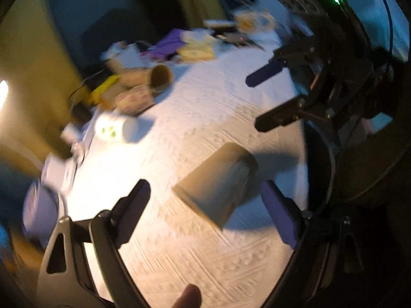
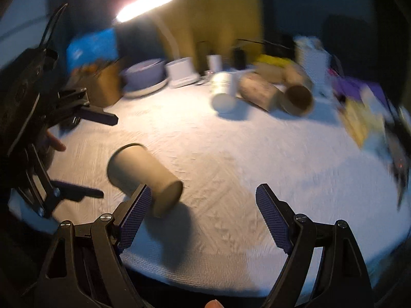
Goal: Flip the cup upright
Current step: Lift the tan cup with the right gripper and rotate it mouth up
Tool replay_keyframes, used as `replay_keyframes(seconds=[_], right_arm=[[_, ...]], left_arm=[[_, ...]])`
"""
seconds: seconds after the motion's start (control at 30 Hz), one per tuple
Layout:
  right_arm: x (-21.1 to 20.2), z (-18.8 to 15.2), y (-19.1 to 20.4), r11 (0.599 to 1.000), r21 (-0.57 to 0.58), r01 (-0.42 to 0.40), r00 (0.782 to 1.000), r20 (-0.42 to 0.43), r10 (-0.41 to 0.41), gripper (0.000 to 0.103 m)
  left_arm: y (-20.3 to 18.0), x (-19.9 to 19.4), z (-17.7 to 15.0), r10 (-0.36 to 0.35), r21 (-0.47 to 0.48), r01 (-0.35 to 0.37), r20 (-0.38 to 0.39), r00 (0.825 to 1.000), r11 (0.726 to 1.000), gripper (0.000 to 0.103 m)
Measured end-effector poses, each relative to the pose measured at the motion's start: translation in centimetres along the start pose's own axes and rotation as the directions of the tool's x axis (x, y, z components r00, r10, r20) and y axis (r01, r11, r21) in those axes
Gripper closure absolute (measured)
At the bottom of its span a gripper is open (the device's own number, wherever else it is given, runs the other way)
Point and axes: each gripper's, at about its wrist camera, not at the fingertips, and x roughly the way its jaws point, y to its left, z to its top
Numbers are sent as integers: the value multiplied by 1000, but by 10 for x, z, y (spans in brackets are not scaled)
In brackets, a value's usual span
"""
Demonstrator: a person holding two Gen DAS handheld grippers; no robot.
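A plain brown paper cup (image 1: 218, 182) lies on its side on the white textured tablecloth (image 1: 205, 118). It sits between the wide-open fingers of my left gripper (image 1: 205, 200), not gripped. In the right wrist view the same cup (image 2: 143, 174) lies just ahead of the left finger of my right gripper (image 2: 203, 200), which is open and empty. The right gripper also shows in the left wrist view (image 1: 259, 102), open, above and beyond the cup. The left gripper shows at the left edge of the right wrist view (image 2: 102, 154). Both views are blurred by motion.
Several other cups lie tipped at the table's far side: a white one (image 2: 223, 92), a patterned one (image 2: 259, 95) and a brown one (image 2: 298, 97). Plates (image 2: 143, 77), a white box (image 2: 179, 71), a lit lamp (image 2: 146, 3) and purple and yellow clutter (image 2: 359, 102) line the back.
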Motion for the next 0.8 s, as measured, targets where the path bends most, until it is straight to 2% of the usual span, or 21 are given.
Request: replay_keyframes(seconds=[0.1, 0.2, 0.3, 0.4, 0.43, 0.5, 0.57, 0.7, 0.8], right_arm=[[6, 18, 17, 992, -115, -45, 998, -56, 39, 17], [15, 32, 34, 977, -184, -109, 988, -127, 86, 17], [26, 41, 56, 953, -271, -136, 977, -197, 83, 17], [39, 45, 71, 931, -332, -153, 966, -247, 71, 17], [45, 46, 75, 922, -352, -162, 962, -266, 67, 17], [55, 45, 83, 905, -390, -171, 951, -306, 48, 17], [65, 45, 87, 889, -420, -183, 937, -349, 27, 17], [86, 46, 93, 851, -469, -236, 900, -435, 10, 17], [98, 48, 100, 826, -496, -267, 871, -491, -13, 17]], left_arm=[[13, -15, -22, 34, -163, -24, 62, 998, 986, 14], [20, -31, -50, 128, -324, -83, 118, 985, 943, 14], [24, -40, -73, 173, -425, -90, 162, 971, 901, 14], [34, -46, -88, 227, -521, -87, 212, 950, 849, 14], [40, -46, -93, 245, -564, -81, 220, 944, 822, 14], [45, -46, -102, 237, -611, -38, 248, 939, 790, 14], [45, -47, -109, 235, -624, -23, 260, 937, 781, 14], [39, -42, -114, 252, -623, -54, 235, 939, 780, 14], [38, -40, -120, 234, -628, -28, 248, 940, 777, 14]])
